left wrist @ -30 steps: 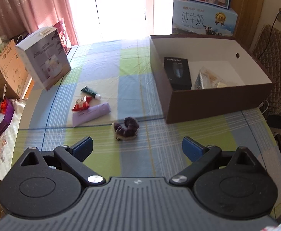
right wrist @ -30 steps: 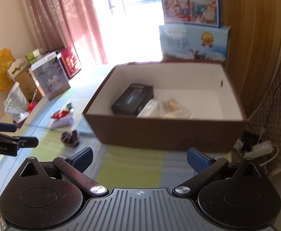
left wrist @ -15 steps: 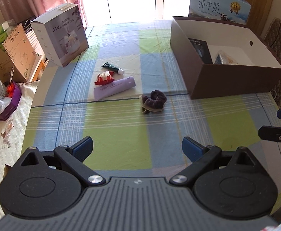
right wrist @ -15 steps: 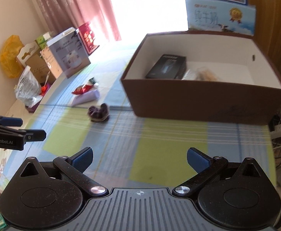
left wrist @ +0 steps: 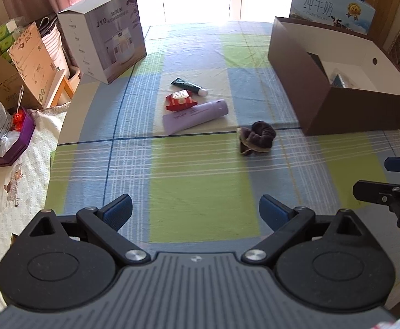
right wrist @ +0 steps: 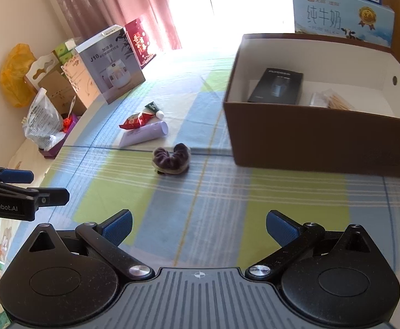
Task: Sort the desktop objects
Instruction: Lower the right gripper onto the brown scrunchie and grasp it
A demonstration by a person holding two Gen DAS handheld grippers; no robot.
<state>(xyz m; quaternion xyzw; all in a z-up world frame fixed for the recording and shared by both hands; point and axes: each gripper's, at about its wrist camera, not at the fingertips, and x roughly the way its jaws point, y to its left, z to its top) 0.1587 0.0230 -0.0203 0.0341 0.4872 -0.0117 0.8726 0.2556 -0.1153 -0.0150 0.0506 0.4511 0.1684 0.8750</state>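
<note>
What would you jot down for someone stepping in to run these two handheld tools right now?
Left tool: open, empty, above the near tablecloth.
Right tool: open, empty, likewise.
Done: black box and clear packet already lie in the brown box.
Left on the cloth: dark scrunchie, nearest the brown box; lilac tube; red snack packet; small dark tube.
Probably start with the scrunchie.

on the tablecloth point(left wrist: 200, 192), a scrunchie point(left wrist: 257, 136) lies left of the box point(left wrist: 345, 109); behind it a tube point(left wrist: 195, 115), snack packet point(left wrist: 180, 100) and smaller tube point(left wrist: 189, 86).
</note>
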